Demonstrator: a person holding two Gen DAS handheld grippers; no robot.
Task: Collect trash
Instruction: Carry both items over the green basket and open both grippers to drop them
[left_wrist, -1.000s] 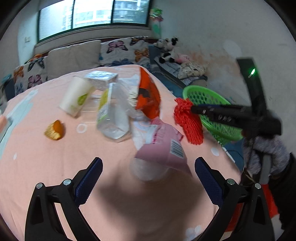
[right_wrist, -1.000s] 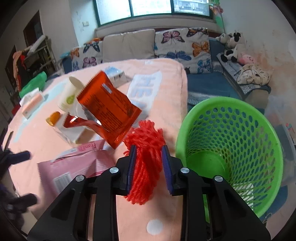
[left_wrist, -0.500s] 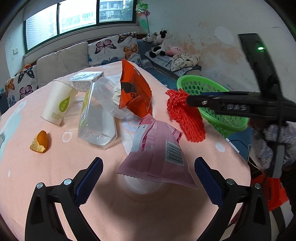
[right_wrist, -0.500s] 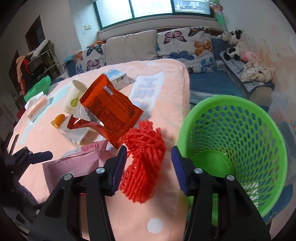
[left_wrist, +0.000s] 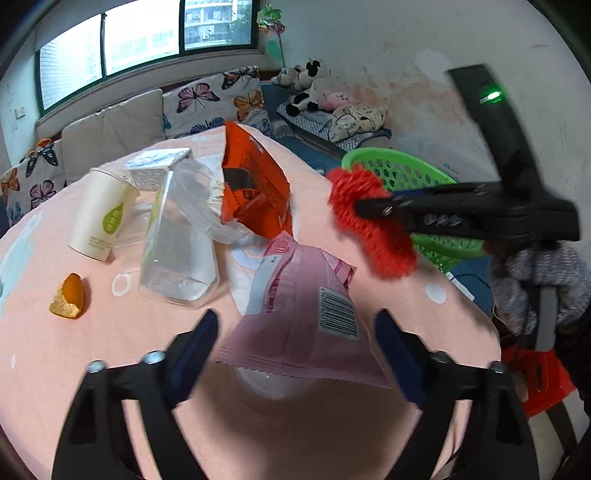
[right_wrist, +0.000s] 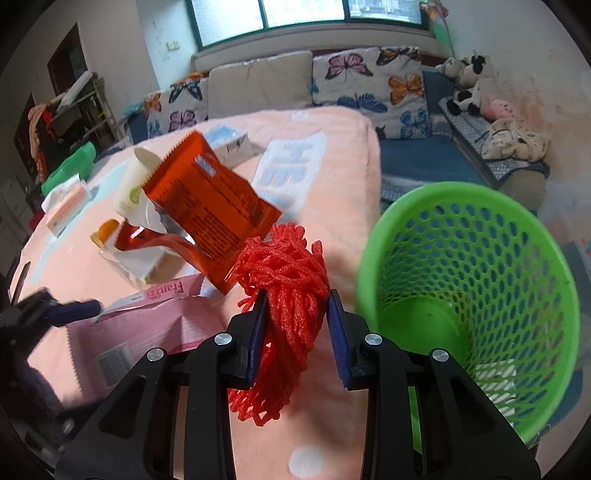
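Basket just beside table edge

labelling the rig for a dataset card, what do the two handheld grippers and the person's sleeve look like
Both the left gripper and the right gripper are matte black plastic frames with two angled fingers, silver screw heads at the joints and ribbed dark blue pads. Seen from the left wrist camera, the right one carries a black upright block with a lit green light. A fuzzy grey knitted sleeve shows behind it.

Soft window daylight, fisheye edge warping, slight motion blur
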